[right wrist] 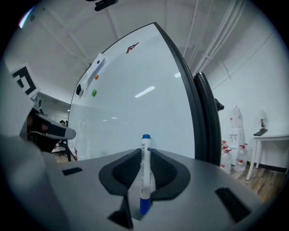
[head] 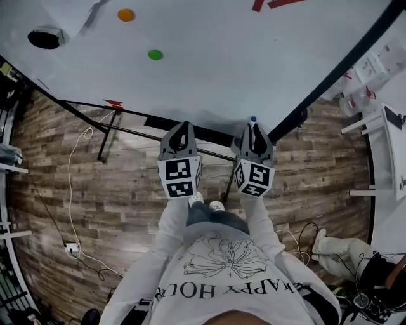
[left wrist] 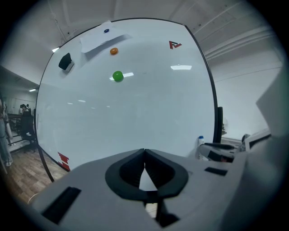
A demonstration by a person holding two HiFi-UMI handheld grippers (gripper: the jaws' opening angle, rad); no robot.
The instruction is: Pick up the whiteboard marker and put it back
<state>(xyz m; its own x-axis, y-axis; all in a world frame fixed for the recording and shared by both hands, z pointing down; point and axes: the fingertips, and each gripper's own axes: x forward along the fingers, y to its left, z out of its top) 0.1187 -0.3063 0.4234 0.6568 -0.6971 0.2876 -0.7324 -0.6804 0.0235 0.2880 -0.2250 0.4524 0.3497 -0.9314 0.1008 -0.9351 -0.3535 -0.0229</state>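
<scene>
A white marker with blue cap and blue end (right wrist: 145, 171) stands upright between the jaws of my right gripper (right wrist: 145, 151), which is shut on it. In the head view its blue tip (head: 253, 119) pokes out of the right gripper (head: 254, 130), close to the lower edge of the big whiteboard (head: 222, 57). My left gripper (head: 184, 130) is level with it on the left, about a hand's width away. Its jaws meet at the tips with nothing between them (left wrist: 144, 151). The left gripper view also catches the marker (left wrist: 200, 143) off to the right.
On the whiteboard (left wrist: 135, 103) are a green magnet (head: 155, 55), an orange magnet (head: 125, 14), a black eraser (head: 44, 38) and a paper sheet (left wrist: 101, 38). Its black frame (right wrist: 205, 117) rises on the right. Cables (head: 76, 190) trail over the wood floor. Water bottles (right wrist: 235, 153) and a white table (head: 387, 146) stand to the right.
</scene>
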